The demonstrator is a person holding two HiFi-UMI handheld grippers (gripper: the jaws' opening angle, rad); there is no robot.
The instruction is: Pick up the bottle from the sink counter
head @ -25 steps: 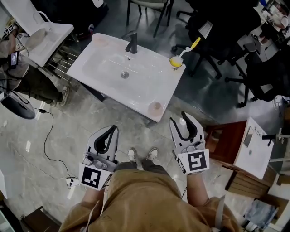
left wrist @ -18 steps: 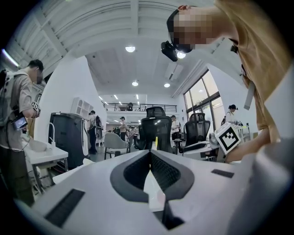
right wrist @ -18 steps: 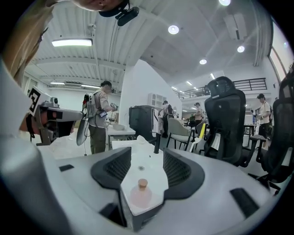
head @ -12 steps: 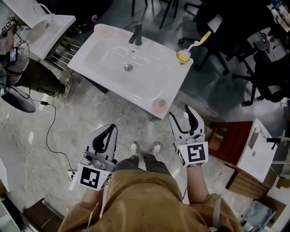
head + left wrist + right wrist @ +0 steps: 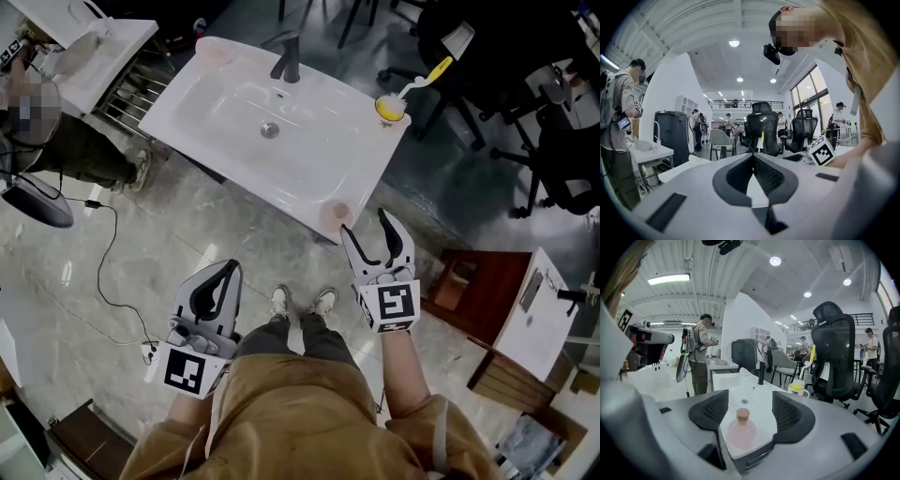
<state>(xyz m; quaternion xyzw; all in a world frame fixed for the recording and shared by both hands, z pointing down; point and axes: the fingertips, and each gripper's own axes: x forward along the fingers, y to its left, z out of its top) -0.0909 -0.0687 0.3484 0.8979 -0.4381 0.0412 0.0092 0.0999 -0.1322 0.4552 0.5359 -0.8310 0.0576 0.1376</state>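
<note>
A small round pink bottle [image 5: 339, 212] with a cork stopper stands on the near right corner of the white sink counter [image 5: 234, 141]. My right gripper [image 5: 367, 227] hovers just short of that corner, its jaws opening. In the right gripper view the bottle [image 5: 741, 431] stands upright ahead, framed by the two pads [image 5: 710, 410] and touching neither. My left gripper [image 5: 228, 269] hangs low at the left over the floor, jaws shut on nothing. In its own view the left gripper [image 5: 753, 157] points away over the room.
A black faucet [image 5: 289, 60] stands at the counter's back edge. A cup with a yellow brush [image 5: 390, 109] sits at the far right corner. A second sink unit [image 5: 84, 42], a person [image 5: 66, 150] and a cable [image 5: 103, 272] lie left. A wooden stool [image 5: 469, 281] and office chairs [image 5: 553, 141] stand right.
My right gripper has moved forward to the sink's near right corner and its jaws have spread wider. The sink has drawn closer in the head view. The left gripper has stayed shut.
</note>
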